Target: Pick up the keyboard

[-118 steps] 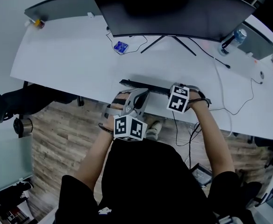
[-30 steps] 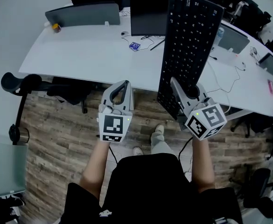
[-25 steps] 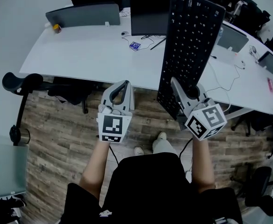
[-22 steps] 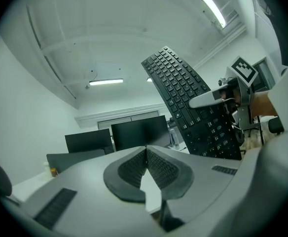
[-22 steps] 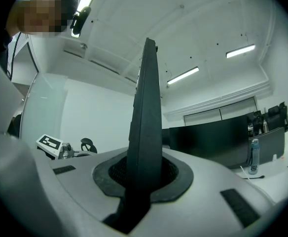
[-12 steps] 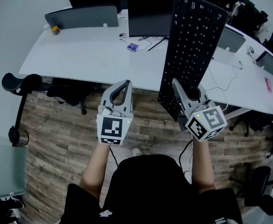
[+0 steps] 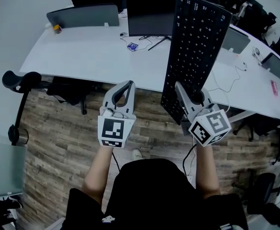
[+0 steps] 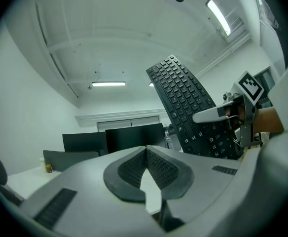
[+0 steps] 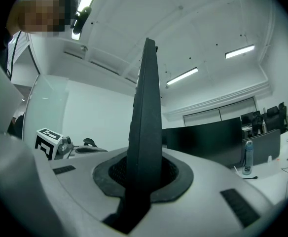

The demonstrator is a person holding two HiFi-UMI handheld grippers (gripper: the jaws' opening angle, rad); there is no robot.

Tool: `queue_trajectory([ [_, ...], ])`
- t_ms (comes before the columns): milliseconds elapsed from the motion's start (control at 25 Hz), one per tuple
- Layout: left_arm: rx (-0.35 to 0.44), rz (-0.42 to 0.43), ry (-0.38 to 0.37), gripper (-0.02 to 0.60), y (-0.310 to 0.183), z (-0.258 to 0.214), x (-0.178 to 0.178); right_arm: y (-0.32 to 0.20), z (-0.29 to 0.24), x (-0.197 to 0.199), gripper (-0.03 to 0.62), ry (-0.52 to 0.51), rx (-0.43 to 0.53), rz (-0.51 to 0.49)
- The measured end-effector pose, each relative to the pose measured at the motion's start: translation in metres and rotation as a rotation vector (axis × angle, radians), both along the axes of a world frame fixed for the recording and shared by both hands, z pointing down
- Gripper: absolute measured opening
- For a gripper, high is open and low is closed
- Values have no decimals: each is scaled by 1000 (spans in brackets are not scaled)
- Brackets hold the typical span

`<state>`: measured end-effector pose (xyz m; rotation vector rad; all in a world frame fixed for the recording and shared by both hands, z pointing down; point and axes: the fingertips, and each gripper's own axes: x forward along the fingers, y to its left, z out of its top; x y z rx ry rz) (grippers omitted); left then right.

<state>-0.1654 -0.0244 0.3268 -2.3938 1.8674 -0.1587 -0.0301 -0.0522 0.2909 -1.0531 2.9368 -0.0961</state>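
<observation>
Far out to the left of the left hand-held gripper (image 7: 126, 87), a small orange container (image 7: 57, 29) stands at the back corner of the white table (image 7: 82, 56), beside a grey divider panel (image 7: 82, 16); it is too small to tell what is in it. Closer in on that side, a black office chair (image 7: 22, 80) sits at the table's edge over the wooden floor (image 7: 58, 143).

The left hand-held gripper is clenched on nothing: its own view shows the two ribbed pads meeting tip to tip with only air past them. It hangs off the near edge of the table, pointing away from the person. Ahead of it, well apart, a small blue packet (image 7: 132, 46) lies on the table in front of a dark monitor (image 7: 147, 13).

Just to its right rises the black keyboard (image 7: 195, 47), lifted clear of the table and standing on end, leaning slightly, its key side turned toward the left hand-held gripper. The right hand-held gripper (image 7: 187, 97) is grasping it by the lower end; the right gripper view looks along the keyboard's thin edge, which runs straight up from between the two pads pressed on either face.

Beyond the right hand-held gripper, to its right, a clear bottle (image 9: 246, 158) with a blue top stands on the table; its contents cannot be made out
</observation>
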Motion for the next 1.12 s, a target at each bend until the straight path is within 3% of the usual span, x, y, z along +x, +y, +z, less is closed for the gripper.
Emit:
queue_trajectory([
  [240,-15,-15,7,9,8,2,15,4,2,11,71,0,-14,-19],
  [480,-25,-23,88,9,18,-2,20,10,4,19,71,6,-18,-34],
  [640,-10,-36,70,9,45,-8,59,35,2,58,71,-15,-5,-46],
  [1120,-2,-54,68,9,70,-10,74,52,7,69,71,-9,-8,-61],
])
